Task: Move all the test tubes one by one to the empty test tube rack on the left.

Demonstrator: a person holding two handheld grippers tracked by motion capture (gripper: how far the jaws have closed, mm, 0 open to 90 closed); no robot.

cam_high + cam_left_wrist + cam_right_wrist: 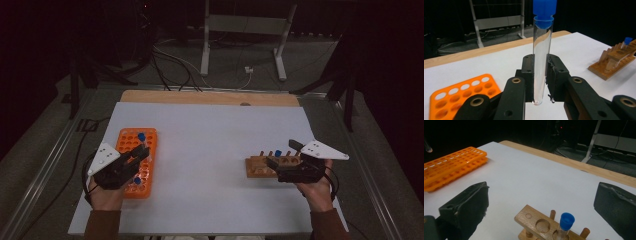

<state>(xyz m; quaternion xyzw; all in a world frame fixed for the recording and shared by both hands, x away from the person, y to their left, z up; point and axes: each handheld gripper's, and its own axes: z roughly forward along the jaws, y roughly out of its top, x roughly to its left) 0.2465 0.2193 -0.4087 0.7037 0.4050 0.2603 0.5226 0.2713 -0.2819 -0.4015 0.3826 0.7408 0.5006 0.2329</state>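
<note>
Capped tube (542, 52) in left gripper (540, 75)

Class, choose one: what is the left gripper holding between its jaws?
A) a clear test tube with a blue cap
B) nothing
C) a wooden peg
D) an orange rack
A: in the left gripper view, the left gripper is shut on the upright clear test tube with its blue cap on top.

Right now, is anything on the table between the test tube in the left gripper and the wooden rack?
Nothing visible. The left gripper holds the test tube; bare white table lies between it and the wooden rack.
</note>
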